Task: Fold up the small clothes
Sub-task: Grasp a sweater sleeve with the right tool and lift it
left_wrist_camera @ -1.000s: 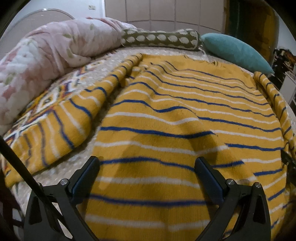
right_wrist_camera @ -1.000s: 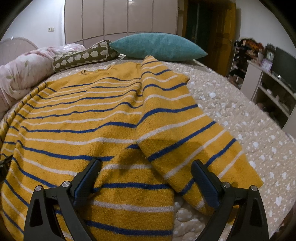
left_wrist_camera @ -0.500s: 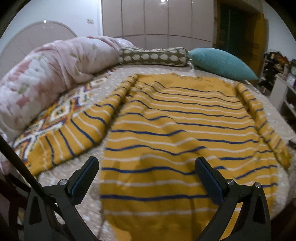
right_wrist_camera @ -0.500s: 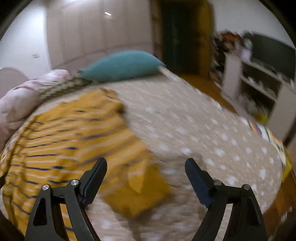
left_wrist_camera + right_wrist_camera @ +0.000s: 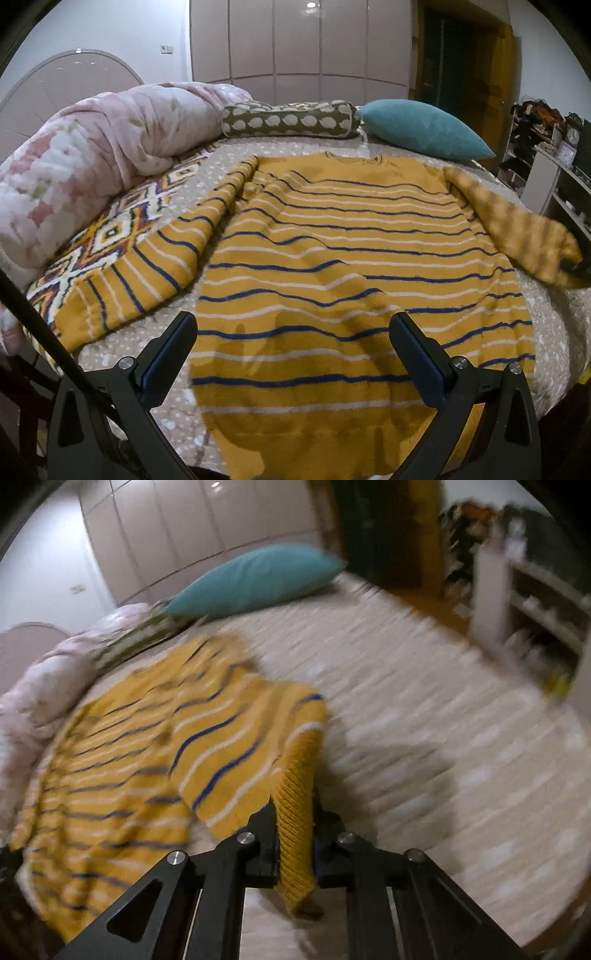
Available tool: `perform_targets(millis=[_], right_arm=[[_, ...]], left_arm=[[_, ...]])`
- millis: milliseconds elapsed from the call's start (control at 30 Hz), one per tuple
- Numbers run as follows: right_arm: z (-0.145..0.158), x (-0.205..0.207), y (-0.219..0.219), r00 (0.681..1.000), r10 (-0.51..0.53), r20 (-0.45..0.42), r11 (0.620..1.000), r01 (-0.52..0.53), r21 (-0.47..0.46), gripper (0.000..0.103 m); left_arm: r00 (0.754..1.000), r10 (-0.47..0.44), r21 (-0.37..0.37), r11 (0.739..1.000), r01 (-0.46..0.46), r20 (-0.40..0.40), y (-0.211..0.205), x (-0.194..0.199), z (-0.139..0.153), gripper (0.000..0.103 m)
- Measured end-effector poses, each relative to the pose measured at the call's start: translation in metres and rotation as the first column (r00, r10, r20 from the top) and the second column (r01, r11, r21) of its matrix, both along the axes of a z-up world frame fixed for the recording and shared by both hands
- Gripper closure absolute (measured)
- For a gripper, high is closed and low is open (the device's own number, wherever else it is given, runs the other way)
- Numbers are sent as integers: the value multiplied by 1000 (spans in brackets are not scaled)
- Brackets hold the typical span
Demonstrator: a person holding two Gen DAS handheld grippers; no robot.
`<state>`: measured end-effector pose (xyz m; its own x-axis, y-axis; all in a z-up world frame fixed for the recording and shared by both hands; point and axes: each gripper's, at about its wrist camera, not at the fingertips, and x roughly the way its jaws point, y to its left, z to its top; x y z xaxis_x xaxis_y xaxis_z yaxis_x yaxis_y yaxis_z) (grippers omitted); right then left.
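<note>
A yellow sweater (image 5: 343, 266) with blue and white stripes lies flat, front up, on the bed. Its left sleeve (image 5: 147, 266) is spread out to the side. In the left wrist view my left gripper (image 5: 291, 347) hangs open above the sweater's hem with nothing between its fingers. The right sleeve (image 5: 517, 229) is lifted off the bed at the right edge. In the right wrist view my right gripper (image 5: 295, 830) has its jaws closing, and the pads press on the ribbed cuff (image 5: 295, 812) of that sleeve; this view is blurred.
A pink floral duvet (image 5: 85, 173) is bunched at the left. A spotted bolster (image 5: 288, 120) and a teal pillow (image 5: 424, 129) lie at the head of the dotted bedspread (image 5: 443, 720). Shelves (image 5: 561, 177) stand to the right of the bed. A patterned blanket (image 5: 110, 232) shows under the left sleeve.
My right gripper swung right to the sleeve's end and went from wide open to shut on the cuff, which is lifted. My left gripper pulled back and up from the sweater, staying open.
</note>
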<state>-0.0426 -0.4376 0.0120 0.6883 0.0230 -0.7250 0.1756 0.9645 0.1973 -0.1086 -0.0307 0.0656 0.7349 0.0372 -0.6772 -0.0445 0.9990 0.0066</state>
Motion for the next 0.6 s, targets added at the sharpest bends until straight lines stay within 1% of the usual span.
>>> perform_targets(millis=[100, 133, 200, 233, 267, 367, 433, 500, 533, 600], right_arm=[[17, -1, -53, 989, -148, -15, 986, 146, -82, 90], [20, -1, -75, 977, -213, -21, 971, 209, -116, 90], [21, 0, -107, 949, -313, -36, 935, 302, -188, 90], [21, 1, -122, 933, -358, -44, 913, 340, -226, 90], [19, 1, -134, 921, -385, -54, 900, 363, -241, 90], [17, 1, -149, 912, -401, -85, 904, 379, -200, 90], [20, 2, -143, 912, -401, -87, 901, 376, -217, 90], [26, 5, -123, 928, -366, -73, 907, 338, -253, 90], [28, 10, -121, 936, -346, -68, 911, 318, -262, 90], [33, 19, -100, 955, -289, -61, 925, 262, -274, 90]], left_arm=[[1000, 0, -17, 1000, 0, -2, 4, -2, 3, 0], [1000, -5, -24, 1000, 5, -2, 4, -2, 3, 0], [1000, -12, -20, 1000, 12, 1, 2, -2, 4, 0], [1000, -15, -11, 1000, 15, 2, 1, -3, 3, 0], [1000, -15, -3, 1000, 15, 3, 0, -3, 3, 0], [1000, -16, 9, 1000, 16, -1, -1, -1, 2, 0], [1000, -20, 6, 1000, 20, -2, -2, -2, 1, 0], [1000, -21, 6, 1000, 21, -7, -1, -1, 0, 0], [1000, -23, 3, 1000, 23, -11, -1, -1, -1, 0], [1000, -24, -4, 1000, 24, -16, -1, -1, -2, 0]])
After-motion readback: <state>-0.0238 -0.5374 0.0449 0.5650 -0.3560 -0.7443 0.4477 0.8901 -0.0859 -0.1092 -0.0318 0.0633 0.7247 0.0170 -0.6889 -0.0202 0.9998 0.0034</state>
